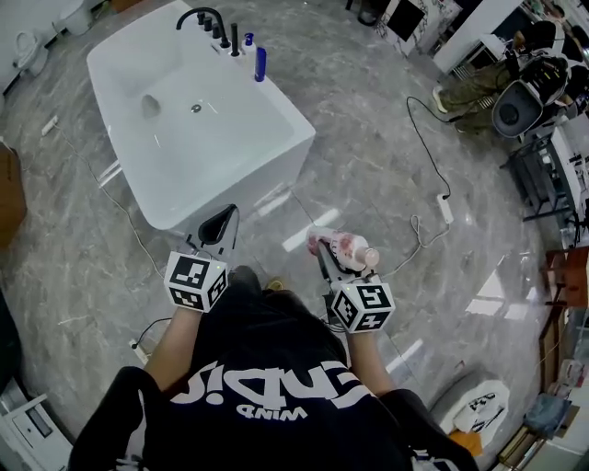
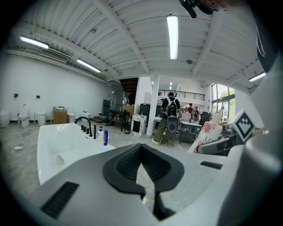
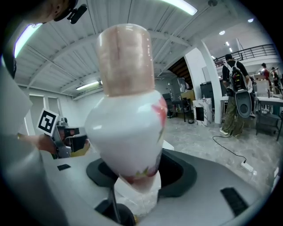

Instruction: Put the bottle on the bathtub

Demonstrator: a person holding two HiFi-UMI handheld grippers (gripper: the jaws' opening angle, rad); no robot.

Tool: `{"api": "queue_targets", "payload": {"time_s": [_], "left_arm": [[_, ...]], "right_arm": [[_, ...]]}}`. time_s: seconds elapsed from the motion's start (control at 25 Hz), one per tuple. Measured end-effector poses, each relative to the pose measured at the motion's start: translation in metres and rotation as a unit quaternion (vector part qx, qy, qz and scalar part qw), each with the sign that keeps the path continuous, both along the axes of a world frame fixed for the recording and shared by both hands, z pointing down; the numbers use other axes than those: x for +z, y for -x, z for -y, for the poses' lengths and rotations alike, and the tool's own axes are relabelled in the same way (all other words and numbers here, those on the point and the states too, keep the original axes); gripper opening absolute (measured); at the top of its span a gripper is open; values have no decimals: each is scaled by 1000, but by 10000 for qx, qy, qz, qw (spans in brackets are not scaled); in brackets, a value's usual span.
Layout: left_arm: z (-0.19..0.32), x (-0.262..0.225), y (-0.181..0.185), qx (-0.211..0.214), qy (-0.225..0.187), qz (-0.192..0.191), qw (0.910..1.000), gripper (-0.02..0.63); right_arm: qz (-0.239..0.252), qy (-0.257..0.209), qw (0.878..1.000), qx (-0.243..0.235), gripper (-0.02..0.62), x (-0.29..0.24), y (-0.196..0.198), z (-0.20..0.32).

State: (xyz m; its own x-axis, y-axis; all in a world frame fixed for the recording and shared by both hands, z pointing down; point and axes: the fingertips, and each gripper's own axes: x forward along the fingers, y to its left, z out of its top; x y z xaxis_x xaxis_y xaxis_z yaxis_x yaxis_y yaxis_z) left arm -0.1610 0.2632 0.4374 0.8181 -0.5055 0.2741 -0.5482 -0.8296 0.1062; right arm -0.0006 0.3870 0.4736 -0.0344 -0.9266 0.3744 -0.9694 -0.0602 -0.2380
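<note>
Gripping the bottle (image 1: 348, 248) in the right gripper (image 1: 324, 250), low and just right of centre in the head view, with the jaws closed on its lower end. Seen in the right gripper view as a white bottle (image 3: 128, 114) with red flower print, filling the middle of the frame, narrow end down between the jaws of the right gripper (image 3: 135, 190), pale pink cap (image 3: 125, 57) at the top. Lying nearly level in the head view, cap toward the right, held above the grey marble floor (image 1: 386, 120). Well apart from the tub (image 1: 248, 179), a white one filling the upper left of the head view. Holding the left gripper (image 1: 219, 228) low and left of centre, close to the near end of the tub. Nothing between its jaws in the left gripper view (image 2: 148, 176), pads drawn together with only a sliver of floor showing through. On the far rim of the tub, at the top of the head view: a black tap (image 1: 198, 16) and a blue bottle (image 1: 260, 63) standing upright beside it. Same tub (image 2: 48, 145), tap (image 2: 84, 123) and blue bottle (image 2: 105, 137) at middle left of the left gripper view, with the held bottle (image 2: 208, 134) at the right edge. Across the floor at the right of the head view, a black cable (image 1: 423, 138). Farther back, right of centre in the left gripper view, a person (image 2: 170, 114) with a backpack, back to the camera.
</note>
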Motion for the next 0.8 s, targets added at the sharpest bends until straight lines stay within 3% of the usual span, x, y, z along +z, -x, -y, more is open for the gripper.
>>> {"api": "queue_targets", "payload": {"time_s": [0.4, 0.8], "left_arm": [[24, 16, 1, -333, 86, 18, 9994, 8], [109, 25, -39, -328, 171, 7, 9993, 8]], "right_arm": [[107, 81, 9999, -72, 244, 17, -16, 31], [82, 57, 9998, -167, 244, 16, -48, 118]]}}
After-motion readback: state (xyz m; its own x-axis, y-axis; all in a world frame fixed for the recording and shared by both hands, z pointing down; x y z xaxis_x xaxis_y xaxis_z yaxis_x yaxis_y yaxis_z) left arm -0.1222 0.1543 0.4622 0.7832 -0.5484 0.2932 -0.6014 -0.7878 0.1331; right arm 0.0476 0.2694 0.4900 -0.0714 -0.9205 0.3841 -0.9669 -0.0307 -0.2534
